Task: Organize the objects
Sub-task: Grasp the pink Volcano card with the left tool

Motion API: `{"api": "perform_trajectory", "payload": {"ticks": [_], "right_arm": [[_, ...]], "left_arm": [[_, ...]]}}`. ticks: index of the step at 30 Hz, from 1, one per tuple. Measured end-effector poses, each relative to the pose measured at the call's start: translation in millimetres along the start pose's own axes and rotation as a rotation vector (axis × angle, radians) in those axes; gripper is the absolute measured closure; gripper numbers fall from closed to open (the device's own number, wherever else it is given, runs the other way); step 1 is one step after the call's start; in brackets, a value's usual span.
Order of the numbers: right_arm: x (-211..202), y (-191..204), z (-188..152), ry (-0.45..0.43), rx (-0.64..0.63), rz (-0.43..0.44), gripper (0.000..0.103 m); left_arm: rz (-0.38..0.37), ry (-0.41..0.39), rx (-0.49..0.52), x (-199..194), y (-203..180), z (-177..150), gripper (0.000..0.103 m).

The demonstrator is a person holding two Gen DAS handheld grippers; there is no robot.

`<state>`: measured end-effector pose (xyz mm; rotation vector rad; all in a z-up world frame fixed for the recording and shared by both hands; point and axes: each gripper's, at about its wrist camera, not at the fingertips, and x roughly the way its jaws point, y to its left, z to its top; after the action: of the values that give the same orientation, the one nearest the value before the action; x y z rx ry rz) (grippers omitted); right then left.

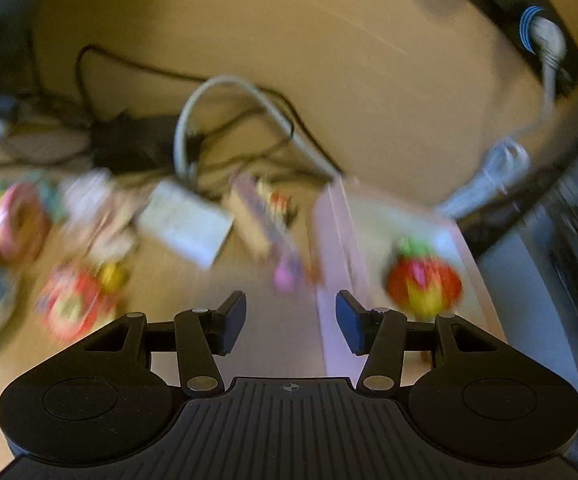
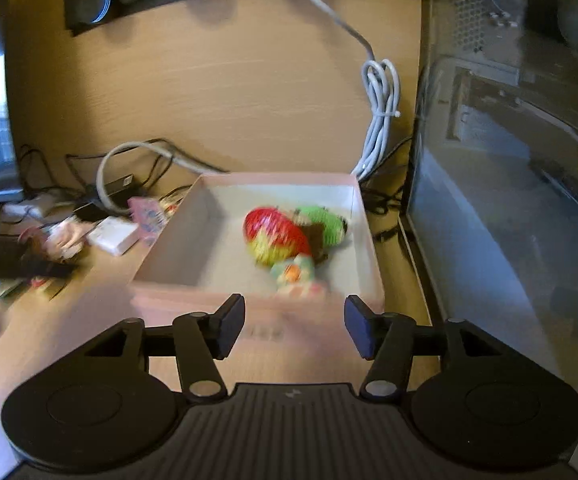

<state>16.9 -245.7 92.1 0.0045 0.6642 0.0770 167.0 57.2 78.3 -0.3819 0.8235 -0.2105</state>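
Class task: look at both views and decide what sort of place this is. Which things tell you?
Probably a home or office computer desk: a wooden desktop, tangled cables with a power adapter, and a glass-sided computer case at its right. A pink box holds small toys.

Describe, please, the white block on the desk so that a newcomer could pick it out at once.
Start at the pink box on the desk. Just left of it, past a pink patterned packet, a white block lies flat, near a tangle of cables. It is the only plain white, box-shaped thing there; its neighbours are colourful or dark.
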Motion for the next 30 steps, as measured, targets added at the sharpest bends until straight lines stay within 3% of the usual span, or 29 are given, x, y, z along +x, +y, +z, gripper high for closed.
{"api": "perform_trajectory", "payload": {"ticks": [5,9,10,15,22,30], "right_arm": [[-36,19,-29,0.000,-0.069,-0.023,0.042],[-54,26,-44,-0.004,-0.105,-0.043,0.038],[-58,26,-46,-0.005,-0.113,-0.057,0.037],[-65,18,-51,0.008,-0.096,-0.093,0.036],[-65,18,-52,0.017,-0.108,-0.091,0.035],[-45,45,-37,0.002,-0.150,0.007,0.035]], "left_arm": [[0.111,0.028,-0.072,58,-4,35,0.049],[0.177,0.088,-0.043,92,-12,38,0.049],[0.199,0.102,-0.031,98,-13,37,0.045],[0.262,0.077,-0.019,109,-18,36,0.048],[0.229,0.087,0.007,85,-8,17,0.054],[0.196,0.157,0.069,-11,32,-53,0.055]]}}
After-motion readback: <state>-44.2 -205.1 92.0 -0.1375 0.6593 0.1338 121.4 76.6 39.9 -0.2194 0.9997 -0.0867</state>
